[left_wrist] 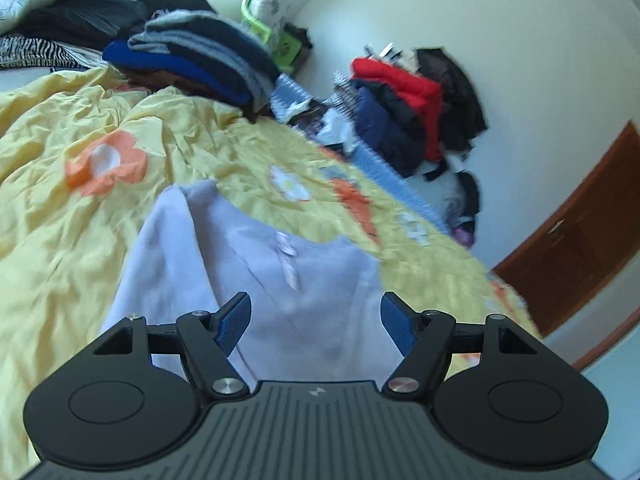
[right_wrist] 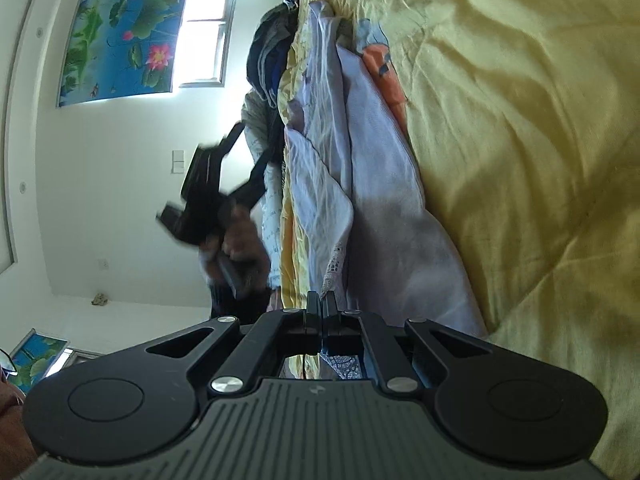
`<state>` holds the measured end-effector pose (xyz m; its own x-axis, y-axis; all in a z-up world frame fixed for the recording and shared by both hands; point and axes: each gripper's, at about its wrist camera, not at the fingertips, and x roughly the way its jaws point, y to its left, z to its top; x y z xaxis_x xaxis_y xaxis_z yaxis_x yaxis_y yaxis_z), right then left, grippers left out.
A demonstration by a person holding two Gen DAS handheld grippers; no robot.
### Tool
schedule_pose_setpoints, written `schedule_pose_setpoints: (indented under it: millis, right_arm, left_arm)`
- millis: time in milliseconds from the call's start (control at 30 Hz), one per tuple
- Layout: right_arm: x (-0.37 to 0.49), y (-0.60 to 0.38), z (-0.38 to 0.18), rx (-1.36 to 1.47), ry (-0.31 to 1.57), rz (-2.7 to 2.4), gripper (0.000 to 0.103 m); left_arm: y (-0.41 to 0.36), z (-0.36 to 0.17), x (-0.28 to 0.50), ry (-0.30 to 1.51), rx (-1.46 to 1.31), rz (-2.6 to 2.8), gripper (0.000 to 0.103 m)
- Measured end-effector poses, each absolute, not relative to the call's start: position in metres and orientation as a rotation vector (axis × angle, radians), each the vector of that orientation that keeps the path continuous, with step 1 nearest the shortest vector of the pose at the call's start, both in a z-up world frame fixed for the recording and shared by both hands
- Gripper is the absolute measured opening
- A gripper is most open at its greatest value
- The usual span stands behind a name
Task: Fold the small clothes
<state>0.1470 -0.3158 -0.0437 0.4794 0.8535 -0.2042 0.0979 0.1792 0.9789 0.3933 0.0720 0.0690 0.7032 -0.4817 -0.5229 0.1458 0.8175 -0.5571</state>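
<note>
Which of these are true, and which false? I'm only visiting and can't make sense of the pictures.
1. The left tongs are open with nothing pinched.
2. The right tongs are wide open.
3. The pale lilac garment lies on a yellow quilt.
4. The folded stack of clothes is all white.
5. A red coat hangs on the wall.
1. True: the left tongs stand apart above the lilac garment, gripping nothing.
2. False: the right tongs are shut, at the garment's edge.
3. True: it lies on the yellow quilt.
4. False: the folded stack is grey, blue and dark.
5. True: the red coat hangs among dark ones.
</note>
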Motion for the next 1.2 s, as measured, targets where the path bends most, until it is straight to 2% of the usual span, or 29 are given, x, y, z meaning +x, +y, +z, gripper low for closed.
schedule_pose_setpoints:
  millis: [167,200,567,767,833,867,933,1067,1200]
  right_arm:
    - [0.15,-0.313,-0.051,1.286,0.984,0.674,0.007]
    - [0.151,-0.313,-0.051,1.282,0.982,0.668,0.007]
    - [0.156,-0.319,-0.059,1.272,1.032,0.667,0.007]
    - [0.159,-0.321,-0.061,1.264,1.052,0.643,0.013]
    - [0.161,-0.322,-0.058,1.247,1.05,0.636,0.02]
    - [0.161,-0.322,-0.056,1.236,1.052,0.636,0.027]
    - [0.161,-0.322,-0.053,1.228,1.049,0.641,0.033]
    - [0.164,-0.326,-0.047,1.211,1.048,0.619,0.034]
    - [0.167,-0.335,-0.035,1.191,1.01,0.6,0.035]
  left_arm:
    - [0.087,0.03,0.447,0.809,-0.472,-0.153,0.07]
    - [0.093,0.027,0.446,0.764,-0.482,-0.178,0.069]
    - [0.107,0.031,0.442,0.717,-0.618,-0.234,0.071]
    - [0.101,0.035,0.467,0.71,-0.574,-0.199,0.074]
    - [0.104,0.027,0.481,0.743,-0.552,-0.143,0.074]
    - [0.106,0.024,0.484,0.724,-0.558,-0.154,0.075]
    - [0.111,0.022,0.488,0.703,-0.549,-0.14,0.075]
    - [0.115,0.015,0.485,0.66,-0.512,-0.088,0.075]
    - [0.121,0.025,0.471,0.7,-0.566,-0.077,0.075]
